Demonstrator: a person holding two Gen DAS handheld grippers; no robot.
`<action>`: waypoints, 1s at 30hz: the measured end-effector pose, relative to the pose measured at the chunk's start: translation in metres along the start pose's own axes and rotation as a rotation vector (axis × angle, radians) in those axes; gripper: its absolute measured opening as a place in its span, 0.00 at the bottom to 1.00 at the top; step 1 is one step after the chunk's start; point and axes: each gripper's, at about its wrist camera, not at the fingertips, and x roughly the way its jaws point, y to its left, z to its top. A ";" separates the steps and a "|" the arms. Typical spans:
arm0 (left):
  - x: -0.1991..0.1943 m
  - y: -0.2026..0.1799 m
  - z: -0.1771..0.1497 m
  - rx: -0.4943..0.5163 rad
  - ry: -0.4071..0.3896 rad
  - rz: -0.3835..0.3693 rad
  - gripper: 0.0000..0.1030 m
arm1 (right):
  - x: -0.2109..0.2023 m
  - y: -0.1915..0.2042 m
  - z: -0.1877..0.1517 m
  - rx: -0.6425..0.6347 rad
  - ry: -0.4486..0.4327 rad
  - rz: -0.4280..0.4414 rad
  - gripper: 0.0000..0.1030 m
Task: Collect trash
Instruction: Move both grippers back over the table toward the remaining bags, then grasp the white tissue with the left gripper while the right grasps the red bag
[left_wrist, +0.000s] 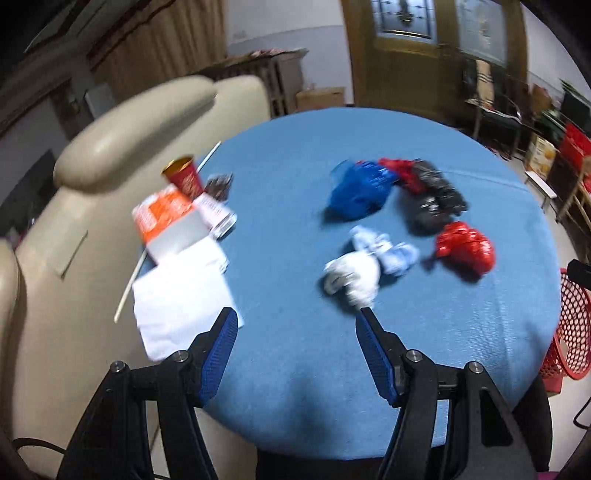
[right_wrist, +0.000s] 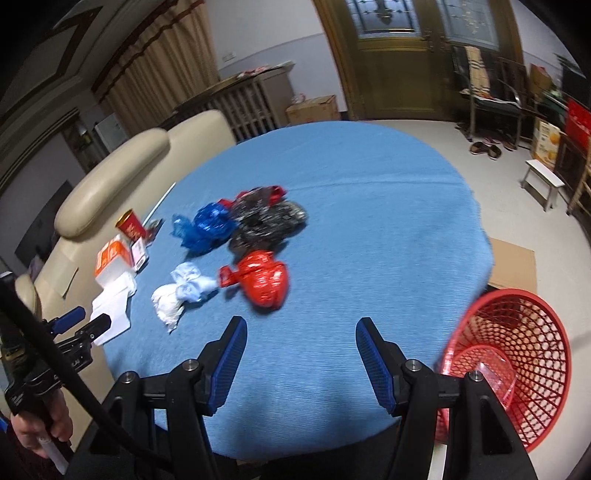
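I find the round table (right_wrist: 369, 229), under a blue cloth, carrying all the trash, with a cream sofa (left_wrist: 74, 236) against its left edge and the red mesh basket (right_wrist: 517, 354) standing on the floor off its near right edge, seemingly empty.

On the left part of the cloth sit an orange-and-white carton (left_wrist: 166, 221), a flat white sheet (left_wrist: 184, 299) and a red paper cup (left_wrist: 184, 177). Toward the middle lie the crumpled bags: a blue bag (right_wrist: 210, 229), a black bag (right_wrist: 266, 225), a red bag (right_wrist: 264, 282) and, nearest my side, a white bag (left_wrist: 354, 273).

The left gripper (left_wrist: 295, 317) stands about half open with nothing between its blue pads. The right gripper (right_wrist: 301, 328) is likewise about half open and empty.

The deciding relation, in my judgement: the white bag lies just ahead of the left gripper and off toward its right finger, almost at that fingertip, its long axis running diagonally away to the right. The red bag lies ahead and slightly left of the right gripper, a little farther off. I judge the left hand nearer to the white bag and the right hand nearer both to the red bag and to the basket. Nothing has yet been collected that I can see.
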 end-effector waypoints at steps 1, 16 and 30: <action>0.002 0.003 -0.001 -0.009 0.007 -0.002 0.65 | 0.004 0.006 0.001 -0.012 0.007 0.004 0.63; 0.036 0.013 0.001 -0.059 0.088 -0.107 0.65 | 0.051 0.033 0.008 -0.054 0.096 0.044 0.63; 0.068 -0.003 0.029 -0.055 0.082 -0.243 0.65 | 0.076 0.045 0.021 -0.082 0.117 0.072 0.63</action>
